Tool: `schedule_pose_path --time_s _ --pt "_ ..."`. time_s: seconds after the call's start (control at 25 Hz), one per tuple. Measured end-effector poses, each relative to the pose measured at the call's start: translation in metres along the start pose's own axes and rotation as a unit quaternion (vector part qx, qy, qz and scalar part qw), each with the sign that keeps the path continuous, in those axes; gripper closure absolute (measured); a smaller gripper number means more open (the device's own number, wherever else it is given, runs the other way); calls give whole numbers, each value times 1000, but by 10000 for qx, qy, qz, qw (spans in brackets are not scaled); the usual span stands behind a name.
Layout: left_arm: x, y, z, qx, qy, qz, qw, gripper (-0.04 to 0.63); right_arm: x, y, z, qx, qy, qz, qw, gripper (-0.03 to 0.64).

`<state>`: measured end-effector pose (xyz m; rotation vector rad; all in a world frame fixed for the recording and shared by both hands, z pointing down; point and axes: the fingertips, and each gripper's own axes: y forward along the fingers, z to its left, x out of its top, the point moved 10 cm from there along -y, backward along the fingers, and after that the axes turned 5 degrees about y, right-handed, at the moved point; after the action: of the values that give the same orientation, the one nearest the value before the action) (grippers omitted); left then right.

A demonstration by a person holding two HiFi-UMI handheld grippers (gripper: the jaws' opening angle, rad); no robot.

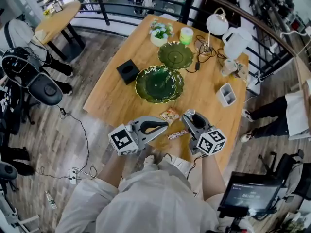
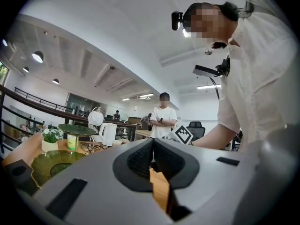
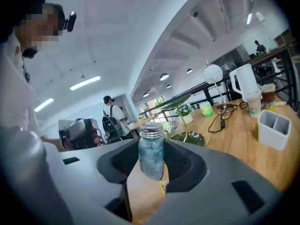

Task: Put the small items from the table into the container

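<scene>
While pinching jar (image 3: 151,154) at mid-body between fingers (image 3: 183,161) of right gripper (image 1: 190,115), keeps it upright, cap on top, seemingly clear of desk (image 1: 112,101), likely so as to carry it level and set it down base-first. Spread wide round glass, pressing both sides, hence firm hold without tilt. Not yet aimed at container (image 1: 227,94), white, two compartments, well apart toward desk's right side, nothing visible inside. Holds left gripper (image 1: 164,125) level beside right one, fingers (image 2: 138,161) pressed together on nothing, probably parked out of way while other hand works. Leaves packet (image 1: 170,114) on desk just beyond both grippers and wrapper (image 1: 177,135) between them near front edge, both within easy reach for later picks. Judged early in task: one item in hand, two more waiting. Calls next for steady carry to container, lowering jar into one compartment without clipping rim.
</scene>
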<state>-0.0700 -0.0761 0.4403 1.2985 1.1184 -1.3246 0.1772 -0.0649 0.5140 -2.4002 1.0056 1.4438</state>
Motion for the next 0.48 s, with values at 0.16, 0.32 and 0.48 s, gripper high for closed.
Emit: schedule_pose_path --time_s 0.16,0.32,0.48 --pt "3 1 0 4 21 0 10000 586 5 -4 2 168 306 -245 9991 454" --pt "3 -1 1 40 17 -7 10000 586 10 3 3 217 241 -228 9992 454" --pt "3 -6 3 111 15 11 9999 586 23 14 3 273 200 -288 9990 454"
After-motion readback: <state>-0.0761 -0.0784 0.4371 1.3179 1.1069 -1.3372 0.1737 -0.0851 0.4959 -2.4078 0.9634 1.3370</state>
